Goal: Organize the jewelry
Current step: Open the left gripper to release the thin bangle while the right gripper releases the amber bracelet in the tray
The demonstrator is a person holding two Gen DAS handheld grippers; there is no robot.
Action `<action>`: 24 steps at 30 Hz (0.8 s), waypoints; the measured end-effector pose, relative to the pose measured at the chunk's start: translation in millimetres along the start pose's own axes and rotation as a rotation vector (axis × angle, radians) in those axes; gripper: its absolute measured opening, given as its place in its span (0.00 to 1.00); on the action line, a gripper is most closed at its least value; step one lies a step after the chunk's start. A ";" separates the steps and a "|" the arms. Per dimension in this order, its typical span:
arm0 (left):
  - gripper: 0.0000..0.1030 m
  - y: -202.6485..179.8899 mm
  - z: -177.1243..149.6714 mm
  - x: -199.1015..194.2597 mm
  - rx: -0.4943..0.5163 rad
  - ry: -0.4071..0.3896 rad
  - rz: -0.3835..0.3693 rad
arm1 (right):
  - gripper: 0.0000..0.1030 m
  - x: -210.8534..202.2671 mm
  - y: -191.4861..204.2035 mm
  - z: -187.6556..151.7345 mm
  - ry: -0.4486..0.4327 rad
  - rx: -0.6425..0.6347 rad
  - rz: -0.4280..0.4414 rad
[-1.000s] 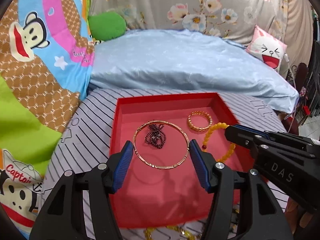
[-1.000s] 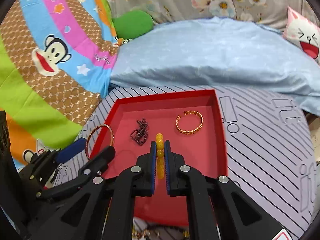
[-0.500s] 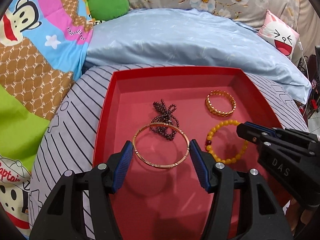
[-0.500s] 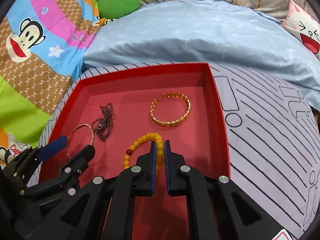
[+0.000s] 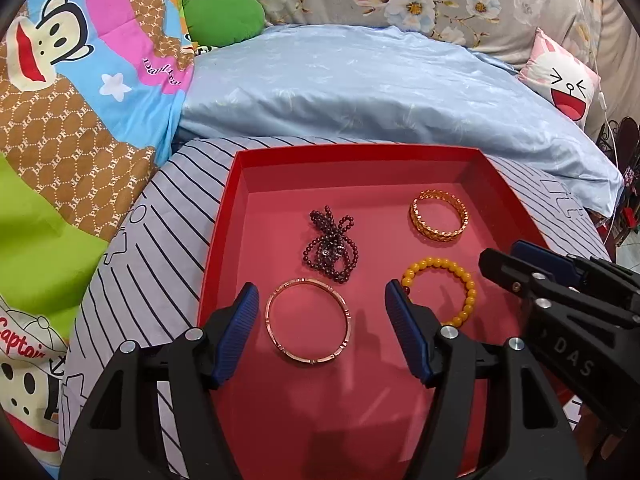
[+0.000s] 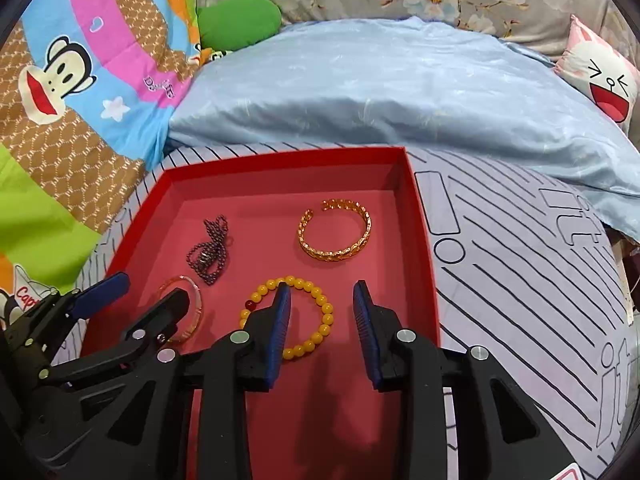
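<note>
A red tray (image 5: pixel 224 216) (image 6: pixel 424 240) lies on a striped grey cushion. In it lie a rose-gold bangle (image 5: pixel 346 320) (image 6: pixel 196 316), a dark bead chain (image 5: pixel 332 244) (image 6: pixel 210 252), a gold cuff bracelet (image 5: pixel 439 216) (image 6: pixel 334 252) and a yellow bead bracelet (image 5: pixel 468 296) (image 6: pixel 324 316). My left gripper (image 5: pixel 322 336) is open, its fingers apart on either side of the bangle, which lies free on the tray floor. My right gripper (image 6: pixel 322 328) is open just above the yellow bracelet's right side, holding nothing.
A light blue quilt (image 5: pixel 380 88) is heaped behind the tray. A cartoon monkey blanket (image 5: pixel 80 80) lies at the left, a green cushion (image 5: pixel 224 16) at the back, and a pink cat pillow (image 5: pixel 564 76) at the far right.
Both grippers came down into the tray. The left let the bangle go onto the tray floor. The right opened and released the yellow bracelet beside it.
</note>
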State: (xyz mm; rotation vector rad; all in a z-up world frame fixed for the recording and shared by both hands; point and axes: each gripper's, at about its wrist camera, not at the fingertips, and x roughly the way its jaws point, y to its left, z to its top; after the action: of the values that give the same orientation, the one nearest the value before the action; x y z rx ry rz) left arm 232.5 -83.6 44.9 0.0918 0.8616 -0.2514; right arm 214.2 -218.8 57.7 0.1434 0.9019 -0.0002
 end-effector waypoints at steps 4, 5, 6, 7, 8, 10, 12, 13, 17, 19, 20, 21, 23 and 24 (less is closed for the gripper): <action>0.60 -3.0 -0.2 -13.2 0.007 -0.022 0.006 | 0.31 -20.9 0.2 -0.4 -0.035 0.000 0.005; 0.60 -3.9 -0.5 -16.8 0.009 -0.026 0.004 | 0.31 -26.0 0.9 -1.0 -0.043 0.000 0.007; 0.60 -4.9 -1.1 -21.8 0.009 -0.032 0.003 | 0.31 -31.0 1.5 -1.9 -0.050 -0.001 0.008; 0.60 -5.8 -1.9 -26.8 0.009 -0.038 0.003 | 0.31 -37.9 1.9 -3.9 -0.060 -0.002 0.008; 0.60 -6.4 -2.4 -30.2 0.009 -0.042 0.003 | 0.31 -43.8 2.3 -5.8 -0.068 -0.005 0.006; 0.60 -7.9 -4.8 -39.8 0.011 -0.053 0.004 | 0.31 -55.0 2.8 -10.3 -0.083 -0.011 0.002; 0.60 -9.5 -7.6 -49.8 0.012 -0.063 0.001 | 0.32 -64.3 4.0 -15.1 -0.092 -0.015 0.004; 0.60 -10.4 -9.0 -53.8 0.011 -0.066 0.000 | 0.32 -70.6 4.9 -19.0 -0.099 -0.018 0.003; 0.60 -13.4 -15.6 -72.1 0.017 -0.086 0.000 | 0.32 -88.1 7.8 -31.9 -0.115 -0.024 0.002; 0.60 -14.5 -20.1 -80.4 0.017 -0.091 -0.003 | 0.33 -95.4 9.4 -40.0 -0.119 -0.027 0.000; 0.60 -14.0 -21.2 -82.9 0.016 -0.093 -0.004 | 0.33 -97.9 9.4 -43.2 -0.119 -0.029 0.001; 0.60 -13.7 -23.9 -86.7 0.013 -0.095 -0.009 | 0.33 -100.9 9.2 -47.4 -0.115 -0.026 0.003; 0.60 -14.1 -28.6 -93.1 0.012 -0.098 -0.012 | 0.33 -105.8 8.5 -54.5 -0.113 -0.018 0.010; 0.60 -14.7 -30.5 -95.2 0.014 -0.100 -0.012 | 0.33 -107.5 8.3 -57.1 -0.112 -0.017 0.010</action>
State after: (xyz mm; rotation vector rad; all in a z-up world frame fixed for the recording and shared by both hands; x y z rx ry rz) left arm 146.9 -75.0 97.8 0.0866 0.7617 -0.2712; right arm 103.3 -210.0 107.8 0.1306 0.7888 0.0092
